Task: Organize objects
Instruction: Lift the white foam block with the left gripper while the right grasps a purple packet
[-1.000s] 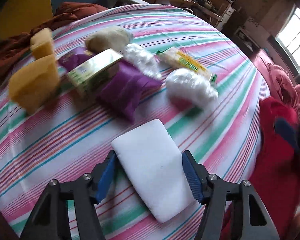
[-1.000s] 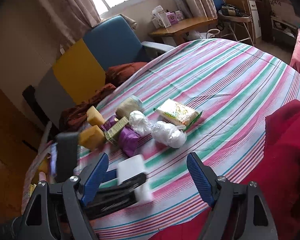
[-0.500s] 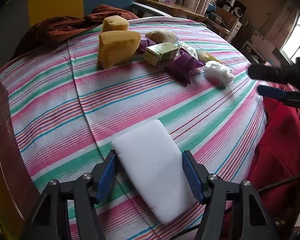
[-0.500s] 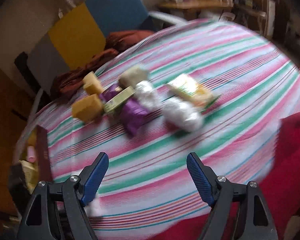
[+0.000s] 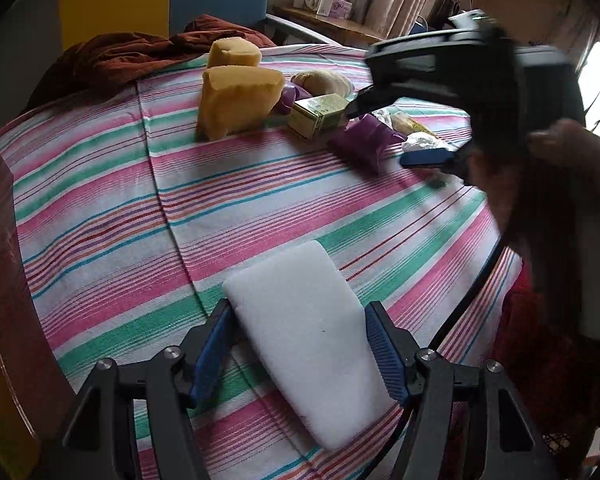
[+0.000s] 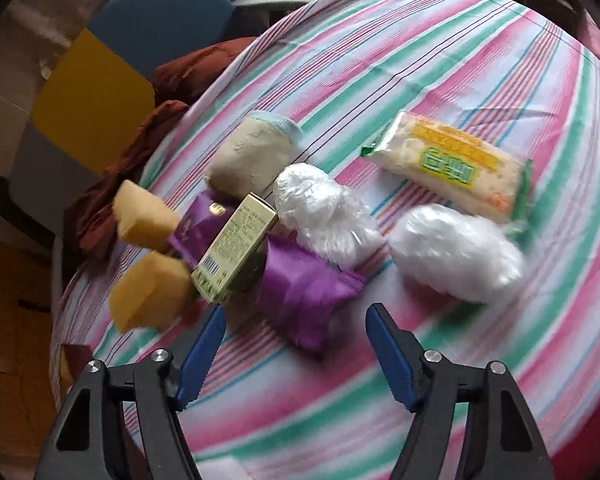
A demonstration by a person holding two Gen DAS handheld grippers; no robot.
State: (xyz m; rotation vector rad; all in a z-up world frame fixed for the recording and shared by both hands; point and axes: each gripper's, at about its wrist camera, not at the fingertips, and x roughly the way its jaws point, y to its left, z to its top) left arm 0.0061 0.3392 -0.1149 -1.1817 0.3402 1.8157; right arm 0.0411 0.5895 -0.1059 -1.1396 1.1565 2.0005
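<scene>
On the table [image 5: 100,200], a foam pad [image 5: 304,340] lies near the front edge, between the blue pads of the left gripper [image 5: 300,354]. The other things cluster toward the far edge. Two sponges [image 5: 236,100] stand leftmost, one behind the other. Right of them a carton [image 6: 236,248] leans on a pouch [image 6: 304,296]. Behind these lies a bun [image 6: 252,152]. Further right sit two plastic bundles [image 6: 456,252], with a cracker packet [image 6: 452,164] behind them. The right gripper [image 6: 296,356] hangs before the pouch.

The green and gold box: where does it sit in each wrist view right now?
Left wrist view: green and gold box, upper middle, right of the big yellow sponge.
Right wrist view: same box, left of centre, tilted on the purple pouch.
Shared landmark: the purple pouch.
</scene>
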